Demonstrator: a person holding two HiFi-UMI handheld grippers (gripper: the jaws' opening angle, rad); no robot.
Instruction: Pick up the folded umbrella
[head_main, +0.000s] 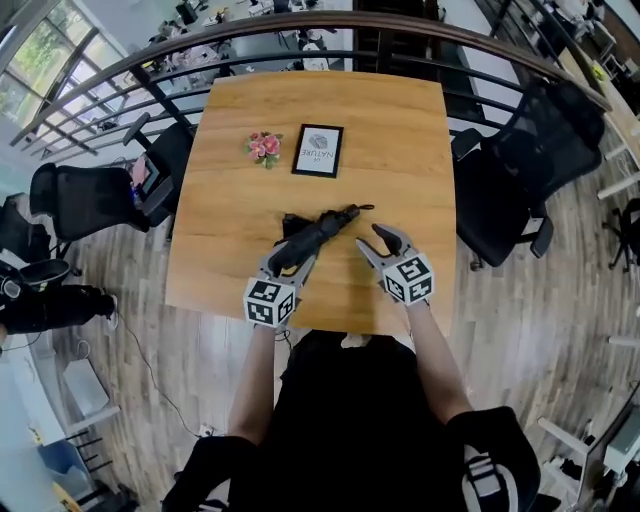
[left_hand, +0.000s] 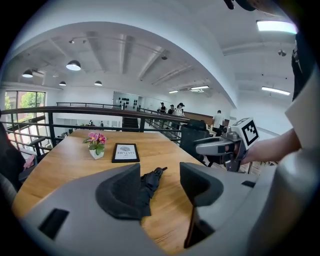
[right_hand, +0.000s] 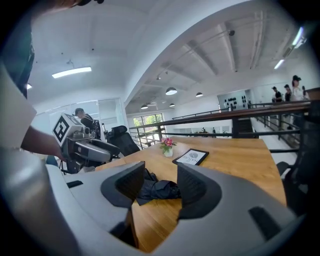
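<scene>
The folded black umbrella (head_main: 320, 232) lies slantwise on the wooden table (head_main: 400, 130), near its front half. My left gripper (head_main: 287, 258) is open at the umbrella's near left end, with its jaws on either side of that end and not pressing it. In the left gripper view the umbrella (left_hand: 150, 181) lies just ahead of the open left gripper (left_hand: 160, 172), partly hidden behind the left jaw. My right gripper (head_main: 374, 240) is open, to the right of the umbrella and apart from it. In the right gripper view the umbrella (right_hand: 159, 190) shows beyond the open right gripper (right_hand: 161, 172).
A small pot of pink flowers (head_main: 265, 147) and a black framed card (head_main: 318, 151) stand at the table's far side. Black office chairs (head_main: 520, 170) (head_main: 80, 200) flank the table. A curved railing (head_main: 300, 30) runs behind it.
</scene>
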